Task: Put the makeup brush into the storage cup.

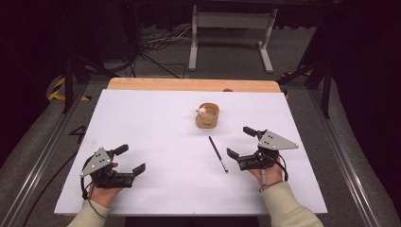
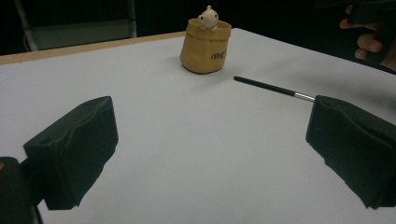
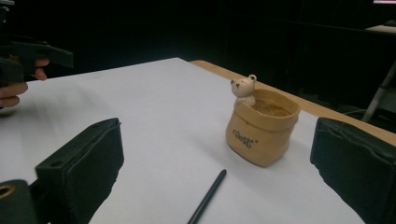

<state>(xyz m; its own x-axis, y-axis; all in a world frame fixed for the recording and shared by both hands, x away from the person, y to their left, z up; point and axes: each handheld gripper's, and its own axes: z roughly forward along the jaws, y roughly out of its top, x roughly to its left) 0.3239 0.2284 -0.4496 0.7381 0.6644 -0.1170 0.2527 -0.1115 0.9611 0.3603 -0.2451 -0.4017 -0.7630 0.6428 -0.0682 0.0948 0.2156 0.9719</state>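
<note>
- Pen (image 1: pixel 218 153) lies flat on the table (image 1: pixel 151 123), just beside your right gripper (image 1: pixel 239 142), near the pouch-shaped holder (image 1: pixel 207 116).
- Both grippers spread, holding nothing; left gripper (image 1: pixel 131 158) rests well apart.
- Approach stage, likely: next, straddle the pen squarely before pinching.

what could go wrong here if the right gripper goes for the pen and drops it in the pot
The pen is thin and lies flat on the white table, so the wide-open right gripper may push or roll it rather than pinch it. The small tan pot looks light and stands free; a long pen leaning on its rim might tip it. The bear figure on the rim narrows the opening.
</note>
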